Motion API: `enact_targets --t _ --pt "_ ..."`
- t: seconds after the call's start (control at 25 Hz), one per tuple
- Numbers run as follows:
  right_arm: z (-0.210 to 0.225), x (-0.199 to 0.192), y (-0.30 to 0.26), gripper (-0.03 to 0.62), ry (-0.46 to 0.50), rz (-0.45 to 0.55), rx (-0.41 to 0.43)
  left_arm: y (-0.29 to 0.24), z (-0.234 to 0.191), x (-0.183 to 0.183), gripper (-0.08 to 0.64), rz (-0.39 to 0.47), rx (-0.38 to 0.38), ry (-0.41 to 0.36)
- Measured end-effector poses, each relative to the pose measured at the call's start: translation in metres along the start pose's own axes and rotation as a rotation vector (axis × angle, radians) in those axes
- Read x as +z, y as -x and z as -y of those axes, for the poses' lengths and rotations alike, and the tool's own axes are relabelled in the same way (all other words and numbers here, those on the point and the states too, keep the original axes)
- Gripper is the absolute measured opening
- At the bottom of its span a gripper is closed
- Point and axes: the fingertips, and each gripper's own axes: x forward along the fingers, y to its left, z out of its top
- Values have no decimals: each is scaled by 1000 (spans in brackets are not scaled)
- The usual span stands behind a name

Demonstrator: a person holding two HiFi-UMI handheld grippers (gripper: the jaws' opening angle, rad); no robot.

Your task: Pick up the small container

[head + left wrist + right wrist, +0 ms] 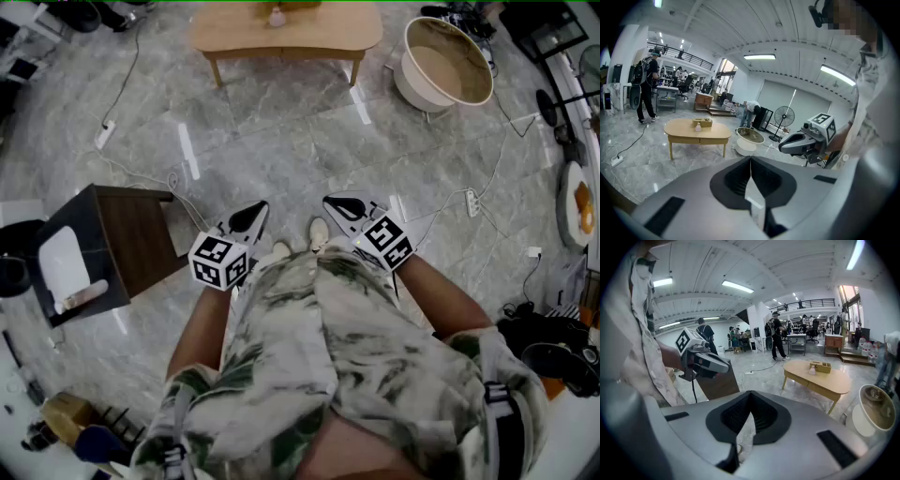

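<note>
A low wooden table (286,33) stands far ahead on the marble floor. On it are a small pale bottle (277,16) and a small wooden box (300,5). The left gripper view shows the bottle (697,126) beside the box (703,122); the right gripper view shows the same bottle (812,371) and box (821,367). My left gripper (251,217) and right gripper (339,203) are held at waist height, side by side, far from the table. Each has its jaws closed to a thin seam with nothing between them, as the left gripper (750,161) and right gripper (750,397) views show.
A round white tub (447,64) sits right of the table. A dark side table (103,248) stands at my left. Power strips (105,134) and cables lie on the floor. A standing fan (784,117) and several people are in the background.
</note>
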Motion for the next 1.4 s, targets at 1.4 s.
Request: enact_targets --t 1.4 --pt "187 -2 -29 20 -87 -14 -10 -174 -112 146 156 141 120 -30"
